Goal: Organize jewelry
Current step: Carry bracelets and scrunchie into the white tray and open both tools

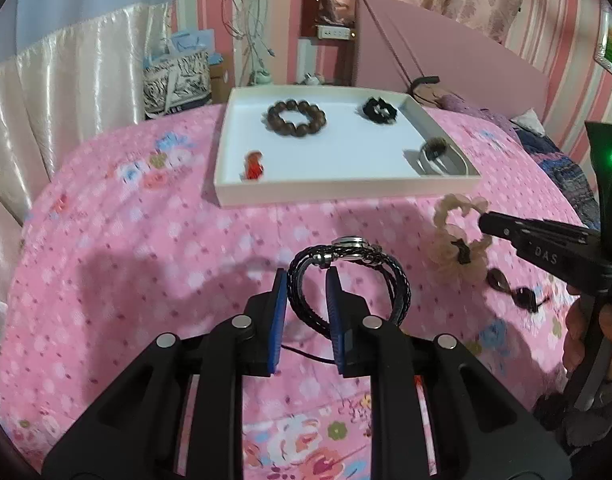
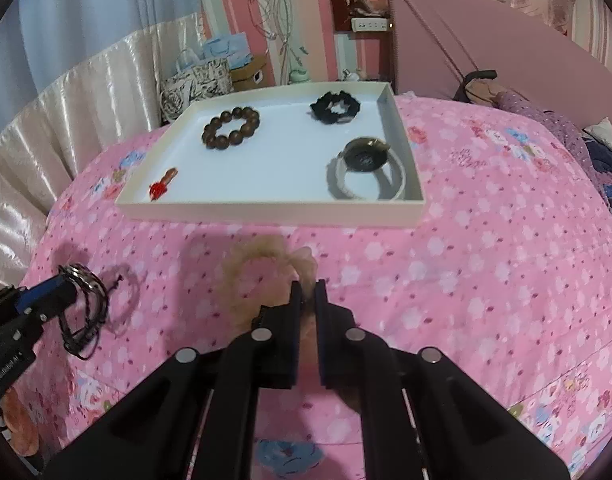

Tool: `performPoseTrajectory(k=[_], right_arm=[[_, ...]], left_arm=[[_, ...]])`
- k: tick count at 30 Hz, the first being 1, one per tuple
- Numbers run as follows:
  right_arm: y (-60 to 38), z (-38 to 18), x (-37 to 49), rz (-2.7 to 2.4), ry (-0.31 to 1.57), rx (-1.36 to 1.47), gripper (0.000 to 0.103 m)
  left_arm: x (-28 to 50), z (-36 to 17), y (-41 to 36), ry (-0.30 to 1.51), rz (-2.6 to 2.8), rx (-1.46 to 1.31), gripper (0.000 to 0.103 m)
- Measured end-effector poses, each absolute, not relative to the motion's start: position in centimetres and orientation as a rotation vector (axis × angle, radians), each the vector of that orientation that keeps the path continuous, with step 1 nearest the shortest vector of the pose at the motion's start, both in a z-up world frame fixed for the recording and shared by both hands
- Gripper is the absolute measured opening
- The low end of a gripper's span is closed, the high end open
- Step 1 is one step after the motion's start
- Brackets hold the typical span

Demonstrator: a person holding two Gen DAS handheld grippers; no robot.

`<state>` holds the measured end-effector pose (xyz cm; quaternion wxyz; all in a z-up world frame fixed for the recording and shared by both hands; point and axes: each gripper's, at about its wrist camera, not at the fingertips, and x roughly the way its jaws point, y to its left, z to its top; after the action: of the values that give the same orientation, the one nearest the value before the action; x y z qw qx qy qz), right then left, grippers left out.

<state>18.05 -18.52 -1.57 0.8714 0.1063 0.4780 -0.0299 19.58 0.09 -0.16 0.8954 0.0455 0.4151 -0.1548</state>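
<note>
The left tongs (image 1: 306,276) grip the black braided bracelet (image 1: 348,276), its loop standing upright between the pads above the bed (image 1: 145,260). The right tongs (image 2: 308,286) pinch the beige scrunchie (image 2: 261,276), which extends ahead and left. The white tray (image 1: 346,190) lies straight ahead of both tongs, nearer the right.

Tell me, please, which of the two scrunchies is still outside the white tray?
The beige scrunchie, pinched by the right gripper over the pink bedspread. The black scrunchie already lies inside the tray, at its far right corner.
</note>
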Motion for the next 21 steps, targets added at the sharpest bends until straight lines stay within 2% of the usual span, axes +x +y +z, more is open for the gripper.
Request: performPoseTrajectory(k=[14, 21], right_arm=[[-21.3, 2.4, 23.1, -0.098, 0.899, 0.249, 0.006], [-22.0, 1.8, 27.3, -0.084, 0.885, 0.286, 0.006]], left_arm=[[26.7, 4.1, -1.2, 0.797, -0.307, 0.054, 0.018], [31.5, 2.8, -1.7, 0.829, -0.287, -0.001, 0.018]])
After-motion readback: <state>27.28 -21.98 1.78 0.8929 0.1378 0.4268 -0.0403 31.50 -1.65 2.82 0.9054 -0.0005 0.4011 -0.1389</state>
